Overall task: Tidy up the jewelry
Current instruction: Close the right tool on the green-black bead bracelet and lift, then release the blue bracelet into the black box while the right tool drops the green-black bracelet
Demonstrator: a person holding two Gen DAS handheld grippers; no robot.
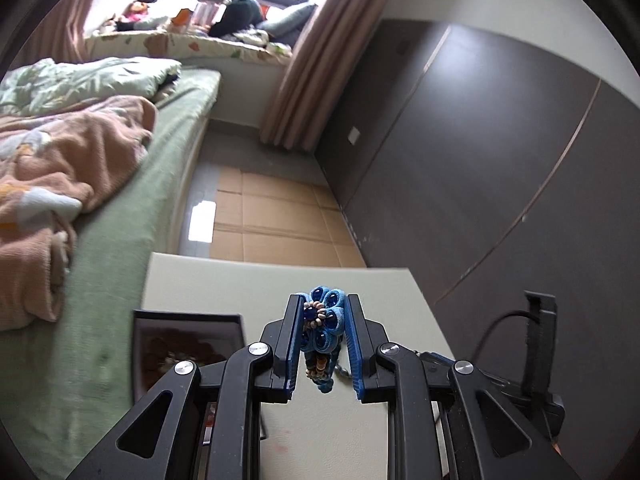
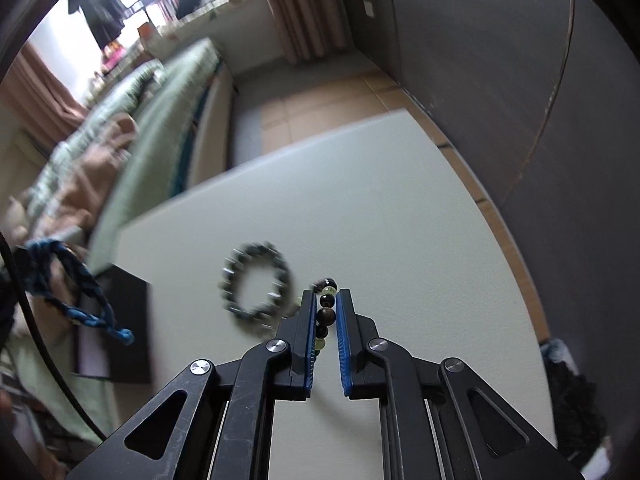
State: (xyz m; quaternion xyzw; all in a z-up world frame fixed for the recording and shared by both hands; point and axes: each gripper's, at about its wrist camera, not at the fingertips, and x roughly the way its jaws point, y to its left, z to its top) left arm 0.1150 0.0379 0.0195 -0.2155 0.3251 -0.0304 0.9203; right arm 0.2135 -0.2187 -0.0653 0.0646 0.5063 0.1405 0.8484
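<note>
1. Left gripper is clenched on a blue flower-shaped ornament set with dark blue stones and a ring of small pale beads at its centre. The pads press on both flanks, so the piece faces the camera instead of drooping. A beaded length hangs below the fingers, clear of the table.

2. In the right wrist view, a blue braided cord dangles at the far left. Probably the tail of the same ornament; I cannot confirm this.

3. Right gripper is closed on a strand of round beads, dark brown, black and yellow-green. The strand runs lengthwise between the pads, a sound grip for something that would otherwise roll. Whether it is lifted off the table I cannot tell.

4. A grey beaded bracelet lies flat on the table just left of the right gripper, blurred, untouched.

5. A dark open box sits at the table's left edge near the bed. Brownish contents show inside, indistinct. Judgement: this is the destination, and both held pieces are being carried toward it.

6. Risk: the hanging tail may snag the box rim.
</note>
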